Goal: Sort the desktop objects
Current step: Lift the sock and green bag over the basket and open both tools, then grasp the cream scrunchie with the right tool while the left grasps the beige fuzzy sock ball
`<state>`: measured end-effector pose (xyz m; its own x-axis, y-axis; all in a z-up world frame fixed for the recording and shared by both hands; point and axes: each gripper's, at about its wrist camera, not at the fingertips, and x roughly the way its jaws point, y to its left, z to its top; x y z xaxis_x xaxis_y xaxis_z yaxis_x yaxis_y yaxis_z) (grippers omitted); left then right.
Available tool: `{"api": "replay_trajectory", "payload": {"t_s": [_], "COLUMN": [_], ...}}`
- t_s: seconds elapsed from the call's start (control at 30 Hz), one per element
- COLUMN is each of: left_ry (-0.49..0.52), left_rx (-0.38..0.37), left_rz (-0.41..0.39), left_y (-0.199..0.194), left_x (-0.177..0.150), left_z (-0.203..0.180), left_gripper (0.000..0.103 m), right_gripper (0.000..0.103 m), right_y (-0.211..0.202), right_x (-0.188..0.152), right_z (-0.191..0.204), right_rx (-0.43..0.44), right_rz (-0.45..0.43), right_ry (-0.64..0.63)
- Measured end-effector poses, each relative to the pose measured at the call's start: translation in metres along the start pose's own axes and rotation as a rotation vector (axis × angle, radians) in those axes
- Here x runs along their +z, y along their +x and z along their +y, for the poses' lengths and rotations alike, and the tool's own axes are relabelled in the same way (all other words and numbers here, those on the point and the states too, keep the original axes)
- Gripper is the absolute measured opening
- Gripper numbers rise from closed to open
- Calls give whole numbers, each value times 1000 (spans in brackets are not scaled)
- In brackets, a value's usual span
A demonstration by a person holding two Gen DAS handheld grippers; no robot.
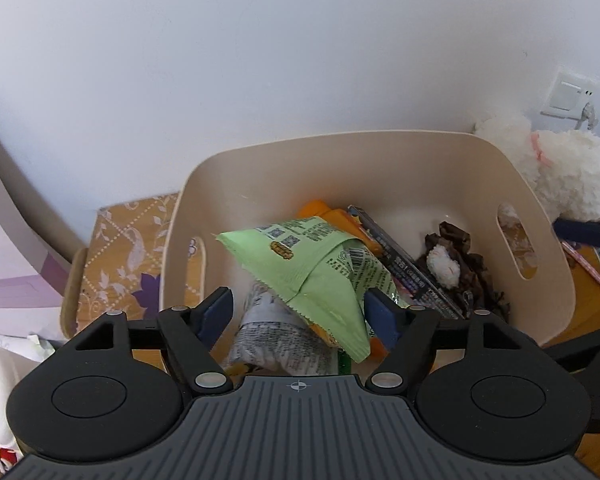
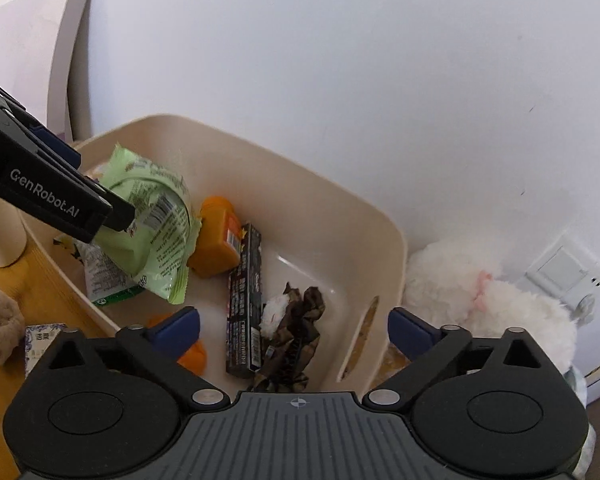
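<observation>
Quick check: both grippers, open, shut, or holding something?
Left gripper: open, green snack bag between its jaws over the bin; grip cannot be told.
Right gripper: open, empty.

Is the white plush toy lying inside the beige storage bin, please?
No, the white plush toy sits outside the beige storage bin, between its right wall and the room wall.

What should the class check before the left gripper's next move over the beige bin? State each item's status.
1. Green packet inside the beige bin: ok.
2. Left gripper fingers spread, not clamping the packet: ok.
3. Packet fully resting on the bin's contents: cannot tell.
4. Right gripper open, holding nothing: ok.
5. White plush toy outside the bin, away from both grippers: ok.
</observation>
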<state>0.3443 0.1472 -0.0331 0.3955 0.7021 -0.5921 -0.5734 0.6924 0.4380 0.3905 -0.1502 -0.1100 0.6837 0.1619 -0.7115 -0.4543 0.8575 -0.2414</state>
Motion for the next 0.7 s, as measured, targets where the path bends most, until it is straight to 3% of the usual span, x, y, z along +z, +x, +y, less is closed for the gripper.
{"api": "replay_trajectory", "payload": {"t_s": [0.37,0.7], "left_ry": [55,116], "left_rx": [24,45], "left_rz": [-56,56], "left_y": [-53,-61], "left_x": [-27,-77], "left_z": [26,51], "left_gripper": [77,78], "right_gripper": [103,103], "right_y": [-55,-70], "right_x": [-26,-88], "right_z": [-29,-47], "right_rx": [-4,-27], "right_rz": [-32,61], "right_ry": [50,120]}}
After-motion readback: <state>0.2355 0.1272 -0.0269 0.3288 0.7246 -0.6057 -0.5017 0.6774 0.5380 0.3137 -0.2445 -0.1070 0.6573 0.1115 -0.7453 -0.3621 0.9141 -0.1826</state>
